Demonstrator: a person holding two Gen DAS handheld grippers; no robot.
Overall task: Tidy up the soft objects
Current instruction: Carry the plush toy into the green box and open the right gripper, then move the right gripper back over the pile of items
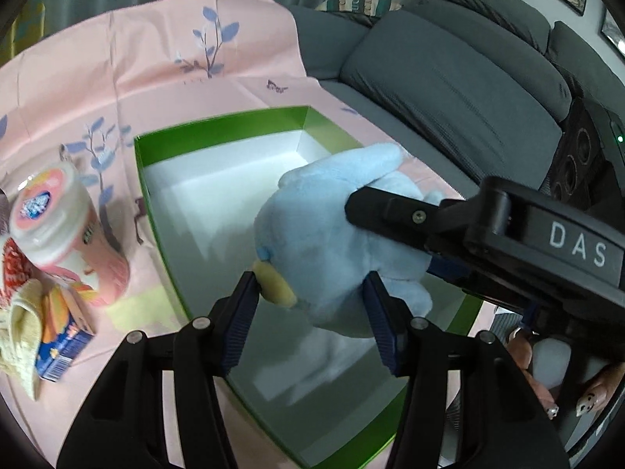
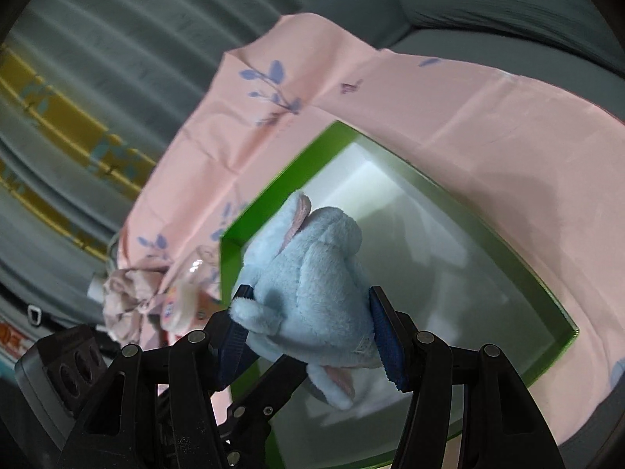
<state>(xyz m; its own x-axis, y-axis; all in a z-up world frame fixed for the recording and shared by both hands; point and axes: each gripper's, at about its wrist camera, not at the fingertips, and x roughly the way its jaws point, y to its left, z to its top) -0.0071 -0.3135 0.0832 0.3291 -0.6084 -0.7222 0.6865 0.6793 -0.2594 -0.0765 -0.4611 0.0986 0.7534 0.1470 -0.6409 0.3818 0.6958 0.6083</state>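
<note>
While both grippers clamp it, a light-blue plush toy [image 1: 336,242] hangs over the open green box [image 1: 218,133].
Left gripper [image 1: 312,305] and right gripper [image 2: 308,324] each grasp the plush; the right gripper's body reads "DAS"; other labels are illegible.

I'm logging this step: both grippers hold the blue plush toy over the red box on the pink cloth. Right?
Not quite: the box is green with a white inside, not red, as the left wrist view shows. The rest stands: the left gripper and right gripper both hold the blue plush toy over it, on the pink cloth.
</note>
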